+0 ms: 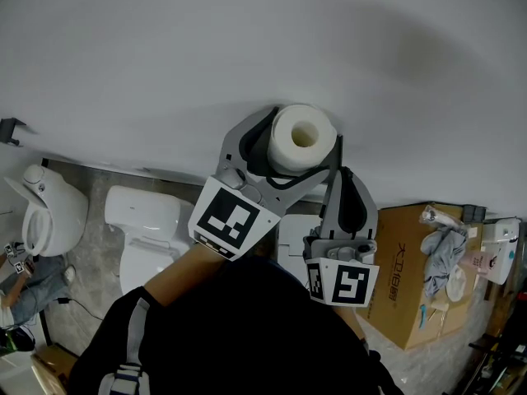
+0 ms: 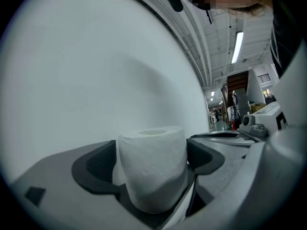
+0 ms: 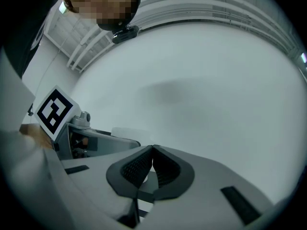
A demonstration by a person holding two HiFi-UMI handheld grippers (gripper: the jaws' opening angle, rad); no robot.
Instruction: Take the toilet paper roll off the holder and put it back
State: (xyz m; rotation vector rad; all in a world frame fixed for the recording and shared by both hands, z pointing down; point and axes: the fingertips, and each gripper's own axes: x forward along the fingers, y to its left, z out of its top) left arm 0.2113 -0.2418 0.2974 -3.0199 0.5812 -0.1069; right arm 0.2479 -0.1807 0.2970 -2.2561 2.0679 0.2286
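White toilet paper roll (image 2: 152,169) stands upright between your left gripper (image 2: 153,153) fingers. Fingers spread wide, pads just beside roll, no squeeze showing, likely letting go. No holder visible. Right gripper (image 3: 152,150) fingers pressed together, empty, idle alongside.

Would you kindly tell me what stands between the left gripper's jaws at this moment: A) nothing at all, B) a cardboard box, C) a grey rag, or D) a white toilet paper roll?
D: the left gripper view shows the white toilet paper roll standing between the jaws of the left gripper, close to the white wall.
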